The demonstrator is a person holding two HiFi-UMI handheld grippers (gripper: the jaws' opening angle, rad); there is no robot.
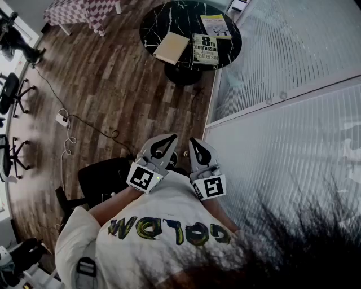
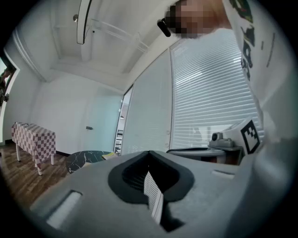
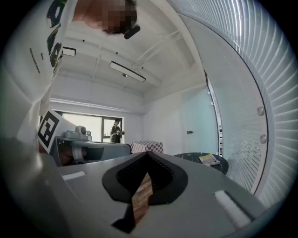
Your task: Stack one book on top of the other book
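I count three on the round table (image 1: 155, 22): tan book (image 1: 171, 47), yellow book (image 1: 215, 26), dark book (image 1: 205, 49). Two grippers, left gripper (image 1: 169, 138) and right gripper (image 1: 193, 141), jaws pressed together, nothing held (floor cable (image 1: 84, 125) lies between).

Open floor ahead, glass wall on the right

The wooden floor (image 1: 124, 79) is left clear up to the round black table (image 1: 155, 17), whose near and right parts are taken up by three books (image 1: 205, 49). The right is closed off by a slatted glass partition (image 1: 282, 62). A cable (image 1: 90, 125) and office chairs (image 1: 11, 93) are found at the left.
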